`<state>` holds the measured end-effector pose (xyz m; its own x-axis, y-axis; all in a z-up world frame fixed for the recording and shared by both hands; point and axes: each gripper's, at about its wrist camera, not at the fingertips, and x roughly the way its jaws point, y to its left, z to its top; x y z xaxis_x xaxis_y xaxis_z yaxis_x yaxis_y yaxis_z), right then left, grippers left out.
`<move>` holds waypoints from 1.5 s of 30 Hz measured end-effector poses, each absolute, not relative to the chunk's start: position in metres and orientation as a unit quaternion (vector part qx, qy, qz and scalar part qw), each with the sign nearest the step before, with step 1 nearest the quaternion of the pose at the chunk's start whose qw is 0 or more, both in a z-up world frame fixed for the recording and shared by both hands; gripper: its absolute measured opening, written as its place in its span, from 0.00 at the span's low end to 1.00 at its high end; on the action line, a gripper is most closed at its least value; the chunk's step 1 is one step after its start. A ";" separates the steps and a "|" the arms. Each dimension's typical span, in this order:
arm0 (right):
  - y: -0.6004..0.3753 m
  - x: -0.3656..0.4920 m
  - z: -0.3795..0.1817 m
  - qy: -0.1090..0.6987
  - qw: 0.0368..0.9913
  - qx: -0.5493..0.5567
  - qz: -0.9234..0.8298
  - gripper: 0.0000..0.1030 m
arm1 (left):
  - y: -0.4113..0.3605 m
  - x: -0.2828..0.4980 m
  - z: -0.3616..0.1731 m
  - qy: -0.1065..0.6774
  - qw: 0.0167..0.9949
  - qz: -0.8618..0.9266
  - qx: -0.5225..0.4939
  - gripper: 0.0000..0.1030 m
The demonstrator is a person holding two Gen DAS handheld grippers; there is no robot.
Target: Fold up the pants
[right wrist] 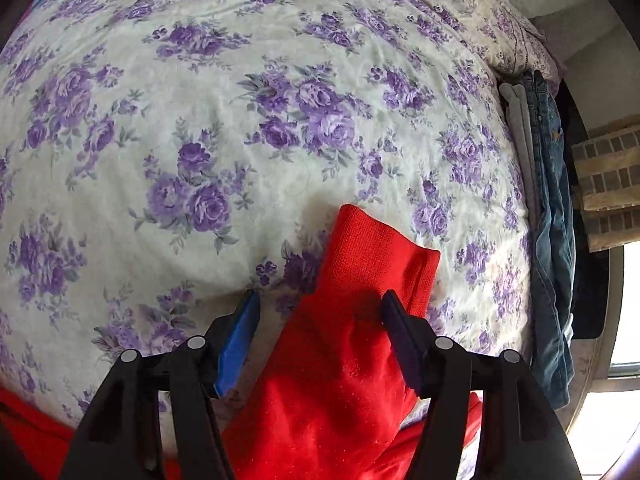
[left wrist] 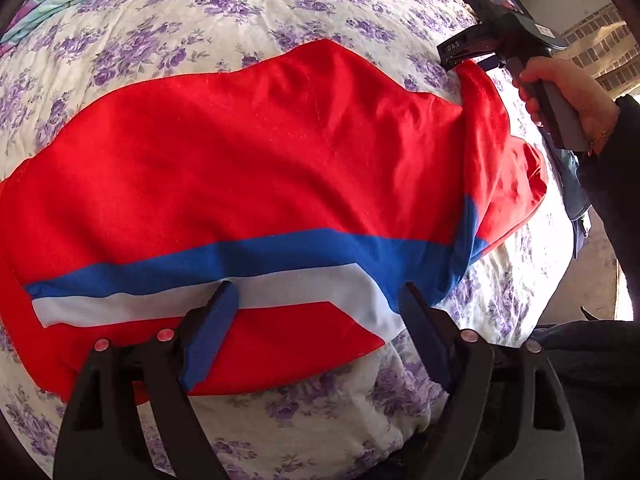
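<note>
A: Pants?
B: Red fleece pants with blue and white stripes lie flat on purple-floral quilt.
A: Grippers?
B: Left gripper spread, empty; right gripper spread over the cuff, unpinched.

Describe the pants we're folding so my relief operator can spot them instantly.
Start from the bedspread with purple flowers. The pants lie spread across it below the left gripper. They alone are bright red, with a blue and white stripe, unlike the jeans at the bed's edge.
</note>
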<state>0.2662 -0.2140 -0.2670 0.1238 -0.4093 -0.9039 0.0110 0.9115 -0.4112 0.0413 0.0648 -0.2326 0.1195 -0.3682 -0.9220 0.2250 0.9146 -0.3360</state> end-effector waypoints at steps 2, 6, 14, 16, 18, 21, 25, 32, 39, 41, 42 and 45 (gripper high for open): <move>-0.218 0.266 -0.265 0.646 0.739 -0.140 -0.126 0.52 | 0.066 0.042 -0.232 0.634 0.745 -0.200 -0.060 0.78; -0.230 0.260 -0.244 0.636 0.757 -0.100 -0.106 0.21 | 0.067 0.042 -0.232 0.634 0.744 -0.201 -0.062 0.78; -0.332 0.184 -0.149 0.545 0.834 0.089 0.005 0.19 | 0.069 0.041 -0.232 0.633 0.745 -0.202 -0.061 0.78; -0.366 0.149 -0.148 0.539 0.835 0.114 0.000 0.18 | 0.069 0.041 -0.232 0.632 0.745 -0.203 -0.065 0.78; -0.394 0.115 -0.159 0.542 0.830 0.134 -0.014 0.17 | 0.070 0.041 -0.232 0.632 0.744 -0.204 -0.069 0.78; -0.426 0.068 -0.190 0.548 0.818 0.169 -0.038 0.16 | 0.073 0.041 -0.232 0.634 0.742 -0.204 -0.076 0.78; -0.443 0.030 -0.256 0.583 0.780 0.220 -0.064 0.13 | 0.066 0.042 -0.231 0.641 0.740 -0.197 -0.054 0.79; -0.439 0.024 -0.261 0.567 0.791 0.223 -0.054 0.13 | 0.036 0.042 -0.212 0.647 0.733 -0.210 -0.011 0.75; -0.422 0.035 -0.258 0.629 0.763 0.126 -0.082 0.55 | -0.027 0.048 -0.227 0.655 0.718 -0.234 0.028 0.75; -0.405 0.035 -0.245 0.645 0.757 0.054 -0.087 0.56 | -0.033 0.045 -0.250 0.674 0.705 -0.217 0.043 0.75; -0.395 0.033 -0.234 0.646 0.758 0.018 -0.088 0.56 | -0.033 0.041 -0.249 0.666 0.712 -0.217 0.049 0.75; -0.356 0.033 -0.191 0.621 0.782 -0.025 -0.041 0.57 | -0.031 0.035 -0.246 0.653 0.722 -0.224 0.045 0.75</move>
<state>0.0326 -0.3556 -0.1907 0.2243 -0.0953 -0.9698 0.0340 0.9954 -0.0899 0.0355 -0.0309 -0.2464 0.0459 -0.2657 -0.9630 0.3825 0.8952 -0.2287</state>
